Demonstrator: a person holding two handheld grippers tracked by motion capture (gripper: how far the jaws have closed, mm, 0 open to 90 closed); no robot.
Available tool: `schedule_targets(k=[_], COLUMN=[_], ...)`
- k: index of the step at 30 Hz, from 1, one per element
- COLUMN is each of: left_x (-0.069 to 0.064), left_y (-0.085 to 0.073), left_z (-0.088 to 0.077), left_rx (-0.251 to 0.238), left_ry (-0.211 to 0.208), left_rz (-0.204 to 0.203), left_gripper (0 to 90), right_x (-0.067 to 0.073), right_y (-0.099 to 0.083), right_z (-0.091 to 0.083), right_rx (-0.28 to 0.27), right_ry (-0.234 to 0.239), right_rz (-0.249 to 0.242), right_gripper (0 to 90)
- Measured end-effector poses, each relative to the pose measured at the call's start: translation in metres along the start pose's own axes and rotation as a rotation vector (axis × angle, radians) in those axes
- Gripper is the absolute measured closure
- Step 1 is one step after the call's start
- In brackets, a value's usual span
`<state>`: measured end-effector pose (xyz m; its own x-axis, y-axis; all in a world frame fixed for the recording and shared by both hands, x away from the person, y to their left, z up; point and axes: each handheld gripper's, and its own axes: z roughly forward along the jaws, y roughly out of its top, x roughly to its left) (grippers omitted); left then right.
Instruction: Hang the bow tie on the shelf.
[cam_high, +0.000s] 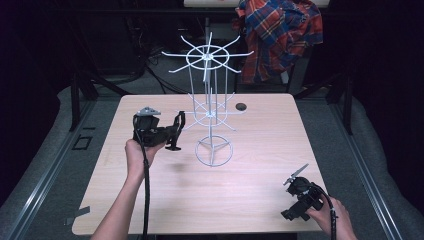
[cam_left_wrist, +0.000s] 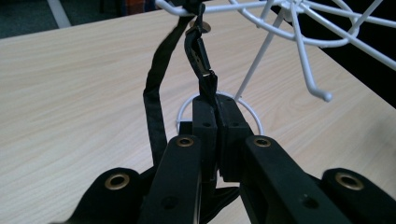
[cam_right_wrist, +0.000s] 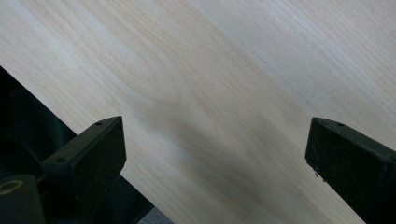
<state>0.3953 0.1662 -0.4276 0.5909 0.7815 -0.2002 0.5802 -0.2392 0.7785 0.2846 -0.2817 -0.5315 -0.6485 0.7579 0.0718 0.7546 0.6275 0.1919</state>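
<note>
Table (cam_high: 250, 195) | one wire rack (cam_high: 212, 100) | one strap (cam_left_wrist: 156, 107) | two tools

A pale wood-grain table (cam_high: 260, 190) stands on grey carpeted floor (cam_high: 45, 165); behind, a red-blue plaid shirt (cam_high: 280, 35) hangs in darkness.

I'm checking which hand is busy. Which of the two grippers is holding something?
The left gripper, shut on a black strap by the white wire rack. The right gripper is open over bare table.
</note>
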Motion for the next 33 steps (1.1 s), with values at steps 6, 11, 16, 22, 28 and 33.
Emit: schedule_targets(k=[6, 11, 16, 22, 28, 33], left_x=[0.003, 0.003, 0.005, 0.008, 0.009, 0.009], left_y=[-0.005, -0.007, -0.009, -0.011, -0.014, -0.015], left_z=[0.005, 0.009, 0.014, 0.014, 0.016, 0.017], left_rx=[0.018, 0.041, 0.045, 0.035, 0.036, 0.033], left_ry=[-0.009, -0.023, -0.022, -0.019, -0.022, 0.005], left_rz=[-0.009, -0.017, -0.026, -0.027, -0.035, -0.048], left_gripper=[87.9, 87.9, 87.3, 86.5, 81.5, 67.0], right_x=[0.000, 0.000, 0.000, 0.000, 0.001, -0.001], right_y=[0.000, 0.000, 0.000, -0.001, -0.002, -0.001], right_z=[0.000, 0.000, 0.000, 0.000, 0.002, -0.001], right_rx=[0.013, 0.006, 0.005, -0.008, -0.027, 0.006], right_ry=[-0.002, -0.002, 0.001, 0.002, 0.007, -0.004], right_rz=[-0.007, -0.002, -0.004, 0.000, 0.020, -0.014], right_gripper=[4.7, 4.7, 4.7, 4.7, 4.7, 4.7])
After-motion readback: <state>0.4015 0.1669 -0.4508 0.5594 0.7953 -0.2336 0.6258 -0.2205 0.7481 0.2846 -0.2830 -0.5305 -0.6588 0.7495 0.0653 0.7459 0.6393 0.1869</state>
